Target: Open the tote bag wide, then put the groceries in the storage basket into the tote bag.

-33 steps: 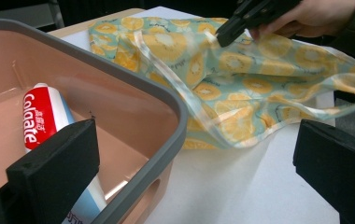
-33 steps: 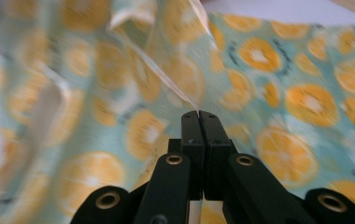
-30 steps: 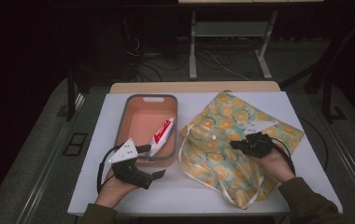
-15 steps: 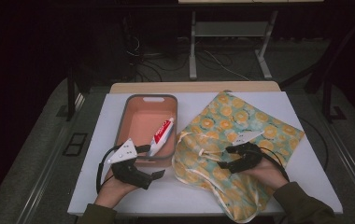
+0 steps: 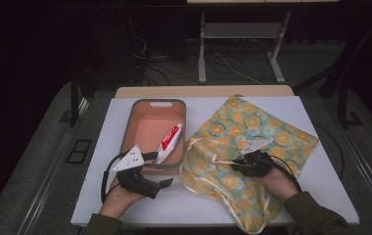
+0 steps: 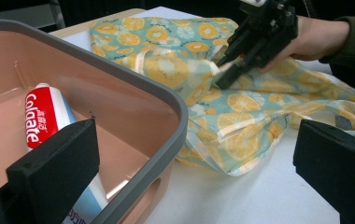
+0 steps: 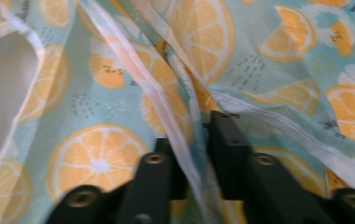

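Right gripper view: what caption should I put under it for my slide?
The right tool pinches a white strap of the orange-print bag between its black jaws, which have just been closing.

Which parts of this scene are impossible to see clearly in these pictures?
- Bag's inside: the orange-print bag hides it under its own fabric, high view.
- Toothpaste tube: its lower end sits behind the left gripper's jaw, left gripper view.
- Right gripper: the pinched fabric fold covers its pads, right gripper view.
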Demonstrator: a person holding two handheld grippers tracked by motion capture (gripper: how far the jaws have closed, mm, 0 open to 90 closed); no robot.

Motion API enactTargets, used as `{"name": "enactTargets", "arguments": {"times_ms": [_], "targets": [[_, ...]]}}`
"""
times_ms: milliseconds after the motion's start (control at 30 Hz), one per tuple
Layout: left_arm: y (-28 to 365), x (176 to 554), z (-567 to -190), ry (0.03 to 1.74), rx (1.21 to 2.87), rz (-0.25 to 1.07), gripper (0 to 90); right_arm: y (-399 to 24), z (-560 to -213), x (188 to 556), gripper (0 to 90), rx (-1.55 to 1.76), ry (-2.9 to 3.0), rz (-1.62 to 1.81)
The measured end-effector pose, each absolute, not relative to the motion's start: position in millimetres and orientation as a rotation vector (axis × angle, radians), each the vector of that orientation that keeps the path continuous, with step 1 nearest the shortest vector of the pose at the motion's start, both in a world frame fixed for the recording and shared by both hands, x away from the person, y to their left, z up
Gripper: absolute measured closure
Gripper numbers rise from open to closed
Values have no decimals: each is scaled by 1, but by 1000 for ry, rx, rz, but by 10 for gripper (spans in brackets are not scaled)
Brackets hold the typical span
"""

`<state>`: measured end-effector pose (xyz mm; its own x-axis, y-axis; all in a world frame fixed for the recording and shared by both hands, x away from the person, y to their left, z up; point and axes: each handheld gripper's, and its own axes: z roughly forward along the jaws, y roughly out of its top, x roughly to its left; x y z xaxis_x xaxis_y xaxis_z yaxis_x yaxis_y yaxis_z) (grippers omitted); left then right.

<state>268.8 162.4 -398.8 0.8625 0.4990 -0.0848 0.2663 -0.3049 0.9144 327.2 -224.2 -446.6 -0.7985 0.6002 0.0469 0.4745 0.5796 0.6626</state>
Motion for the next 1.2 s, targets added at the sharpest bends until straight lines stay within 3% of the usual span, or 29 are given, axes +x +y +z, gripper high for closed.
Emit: {"name": "enactTargets", "arguments": {"times_ms": [100, 567, 867, 1200], "targets": [[162, 269, -398, 568, 1904, 259, 0, -229, -446, 332, 885, 922, 2602, 1023], [162, 274, -391, 568, 1901, 265, 0, -250, -393, 358, 887, 1009, 2380, 1279], [156, 291, -369, 574, 1909, 269, 0, -252, -393, 360, 887, 1023, 2379, 1291], [150, 335, -353, 616, 1965, 317, 0, -252, -394, 360, 887, 1006, 2398, 1296]]}}
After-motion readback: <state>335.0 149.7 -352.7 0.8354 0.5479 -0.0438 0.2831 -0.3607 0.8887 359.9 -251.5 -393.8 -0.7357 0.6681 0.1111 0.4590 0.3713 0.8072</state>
